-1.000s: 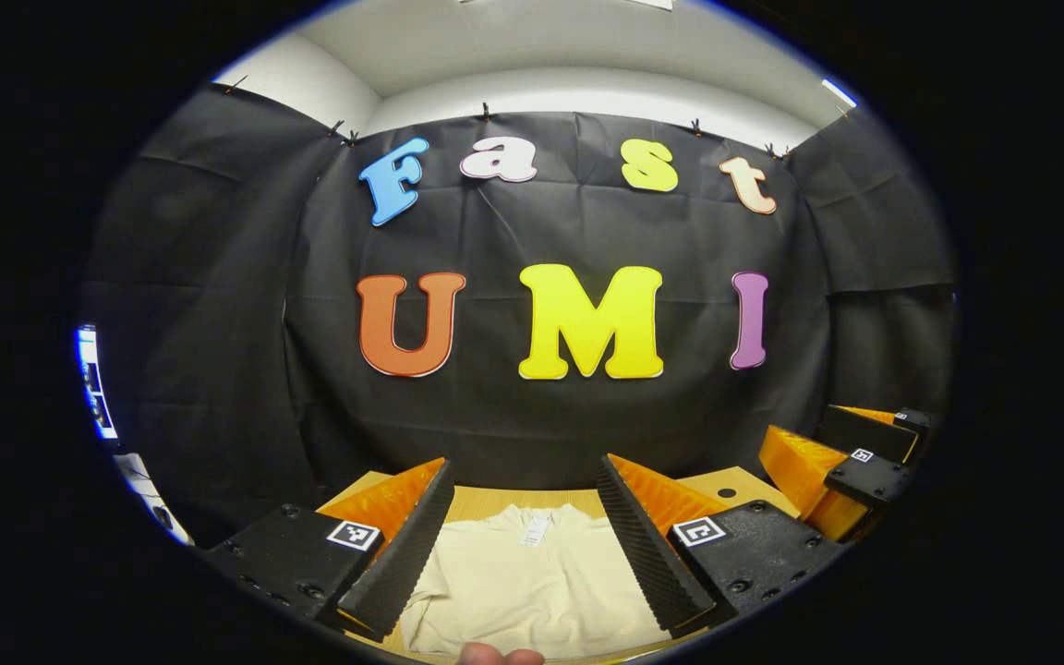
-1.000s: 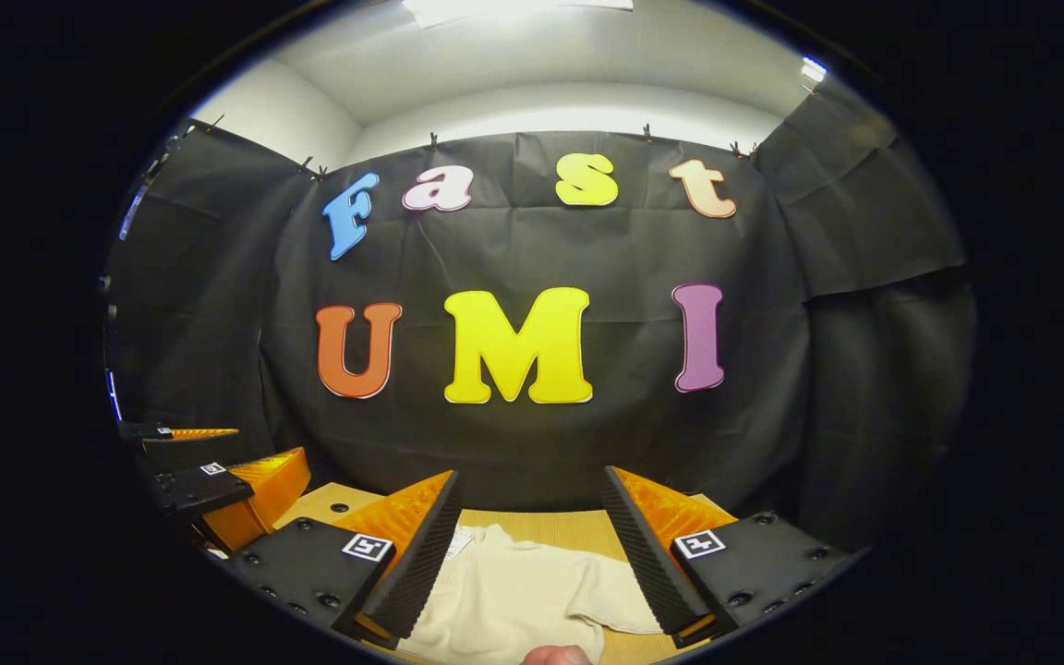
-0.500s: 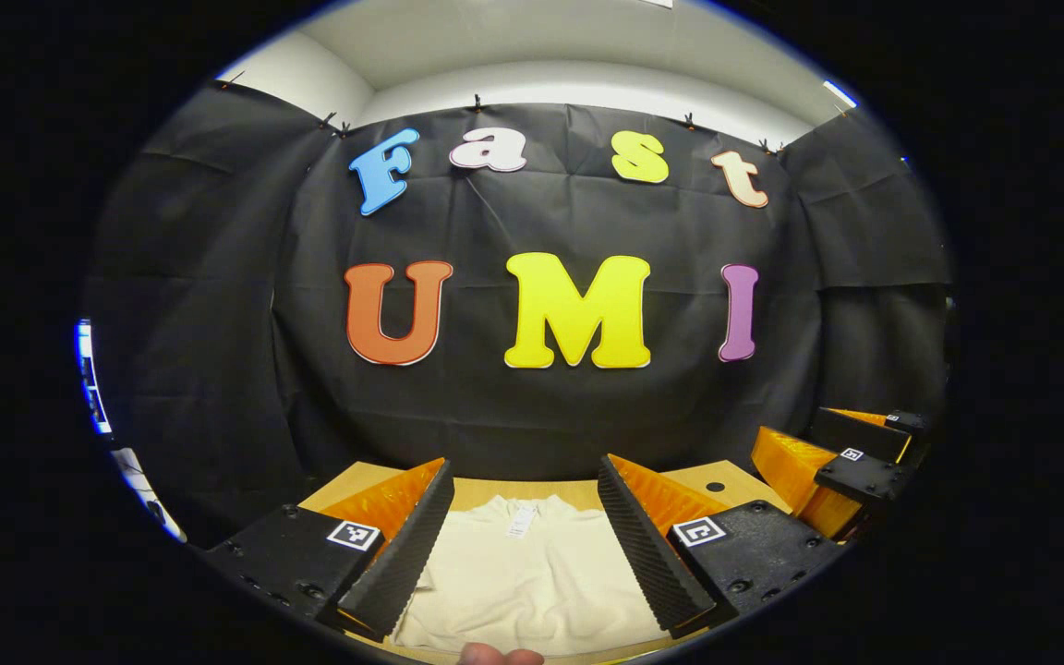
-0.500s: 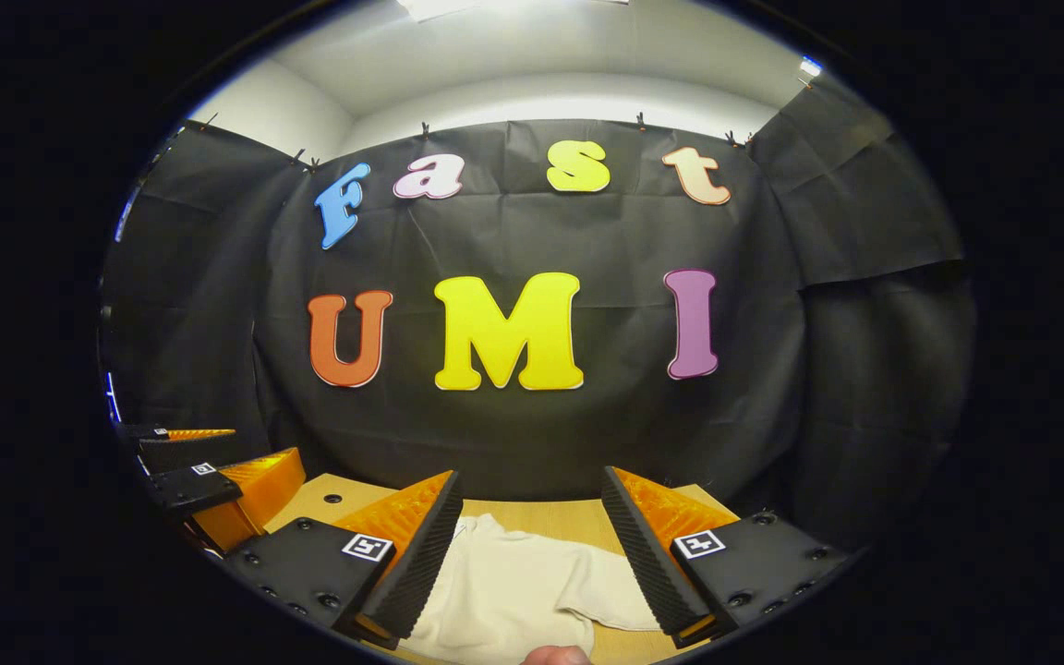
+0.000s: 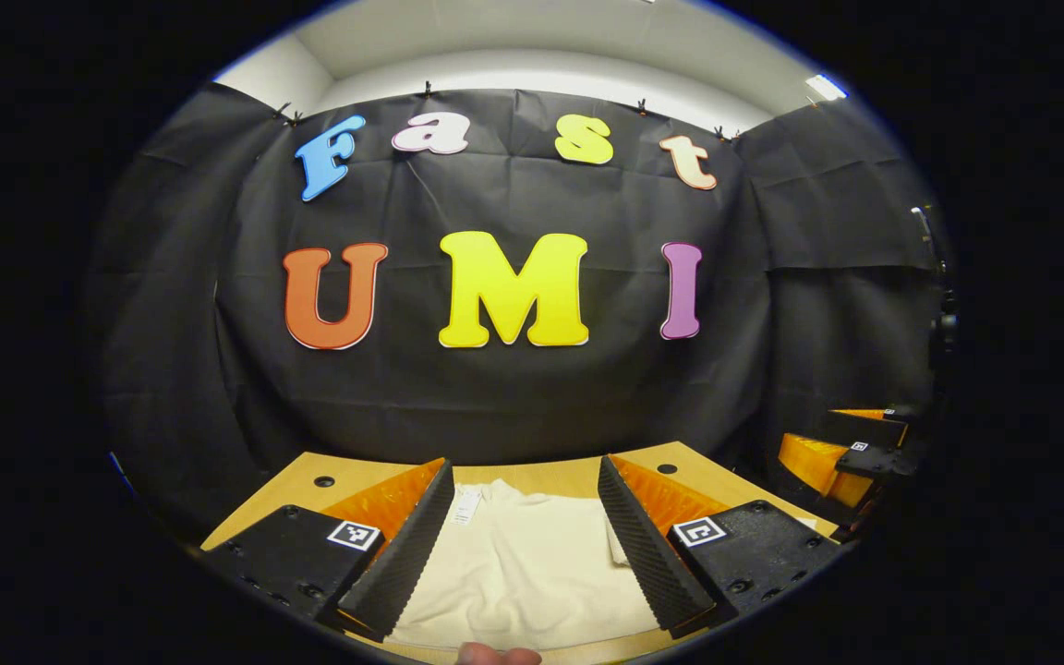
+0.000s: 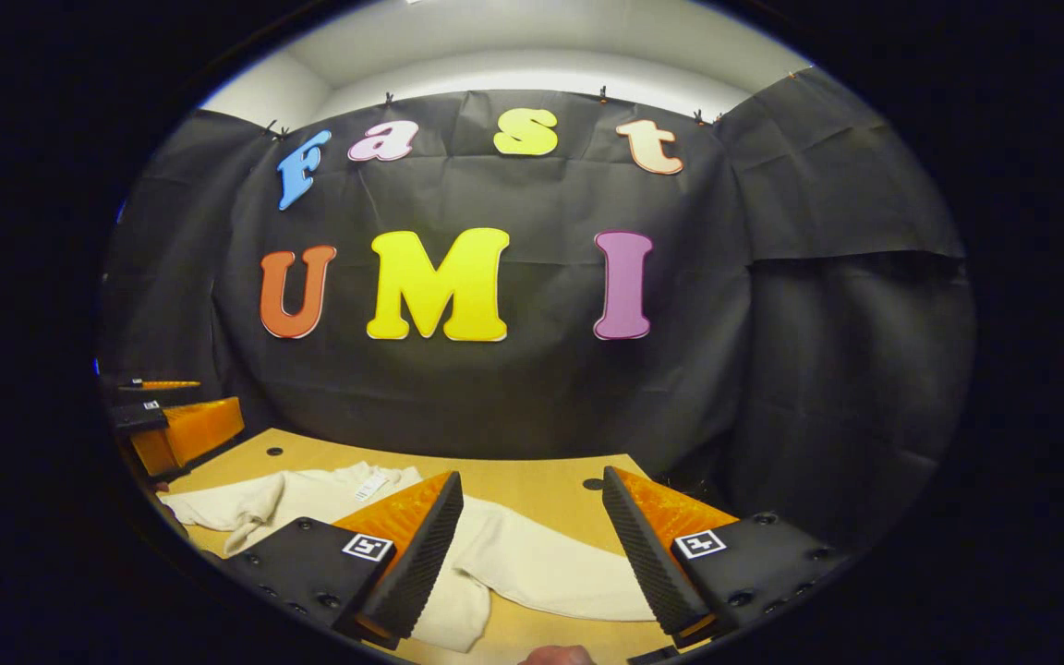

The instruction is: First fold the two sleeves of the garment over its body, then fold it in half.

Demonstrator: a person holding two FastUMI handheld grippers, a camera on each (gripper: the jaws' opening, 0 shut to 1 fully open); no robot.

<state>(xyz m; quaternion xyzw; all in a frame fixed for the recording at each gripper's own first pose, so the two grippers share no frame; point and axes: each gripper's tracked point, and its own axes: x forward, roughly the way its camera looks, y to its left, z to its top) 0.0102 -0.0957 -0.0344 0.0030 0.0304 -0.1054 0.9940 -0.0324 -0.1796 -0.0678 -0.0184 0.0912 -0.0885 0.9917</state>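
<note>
1. Both grippers hover above a cream garment (image 6: 532,568) spread on a wooden table (image 6: 532,480); no sleeve appears folded over the body yet, so the first sleeve fold looks to be the step in hand.

2. The left gripper (image 5: 525,545) has its fingers spread wide and holds nothing; the garment's body (image 5: 523,573) lies directly below and ahead of it, between the fingers, with a white tag (image 5: 465,506) near its left finger.

3. The right gripper (image 6: 532,554) is likewise spread and empty; a sleeve (image 6: 569,577) stretches across the table beneath and ahead of it, reaching toward its right finger.

4. In the right gripper view, the other sleeve (image 6: 236,506) lies bunched, far off to its left, close to the left gripper (seen at the view's edge) (image 6: 163,427).

5. To do this step well, each gripper would probably best come down near a sleeve's outer end, pinch only the top layer, and carry it inward over the body without dragging the whole garment.

6. The bunched sleeve may need smoothing first.
</note>
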